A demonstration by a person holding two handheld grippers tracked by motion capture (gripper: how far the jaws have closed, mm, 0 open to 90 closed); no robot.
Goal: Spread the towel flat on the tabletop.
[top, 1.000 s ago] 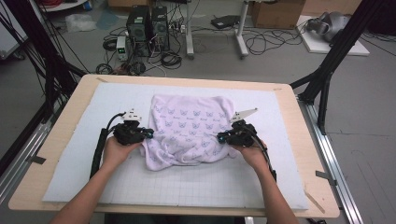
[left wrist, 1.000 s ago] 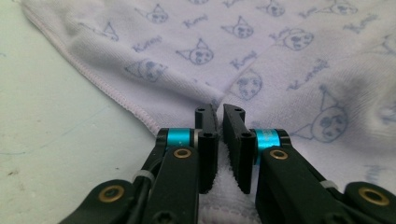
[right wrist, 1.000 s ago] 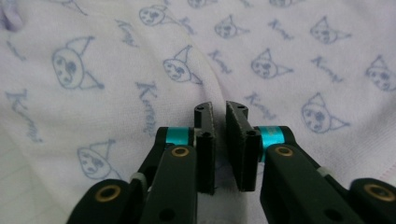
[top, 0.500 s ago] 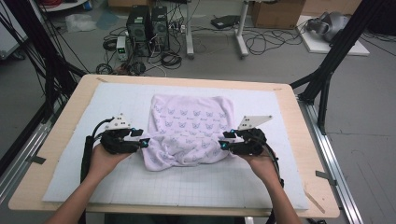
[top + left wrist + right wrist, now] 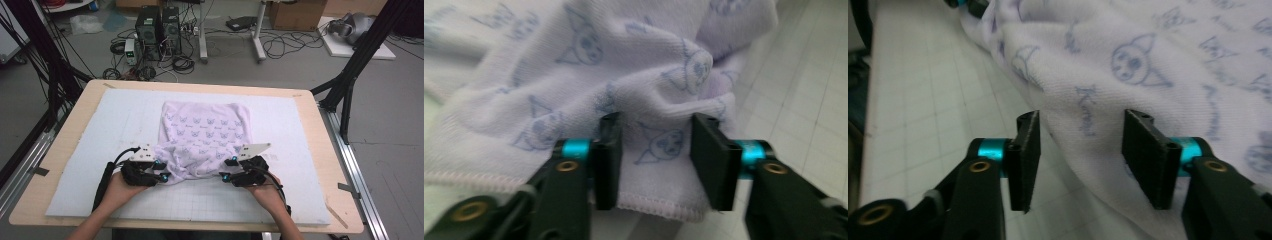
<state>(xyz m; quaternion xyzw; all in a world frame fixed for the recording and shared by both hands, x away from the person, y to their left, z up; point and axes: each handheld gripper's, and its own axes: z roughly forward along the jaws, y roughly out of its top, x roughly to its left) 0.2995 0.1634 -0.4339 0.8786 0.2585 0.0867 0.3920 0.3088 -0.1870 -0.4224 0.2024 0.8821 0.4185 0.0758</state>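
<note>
Black jaws parted, lilac towel [image 5: 624, 90] hem between (seemingly unpinched), white gridded mat [image 5: 794, 100]

Cloth [image 5: 1158, 60] print: a blue script word beside the cat faces, roughly "Kimi", too blurred to be sure.
Mat [image 5: 210, 200]: plain grid lines, no numbers legible.
Other labels: none readable.

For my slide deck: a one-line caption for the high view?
Two hand-held grippers, left and right, jaws apart, at the near corners of a printed lilac cloth.
</note>
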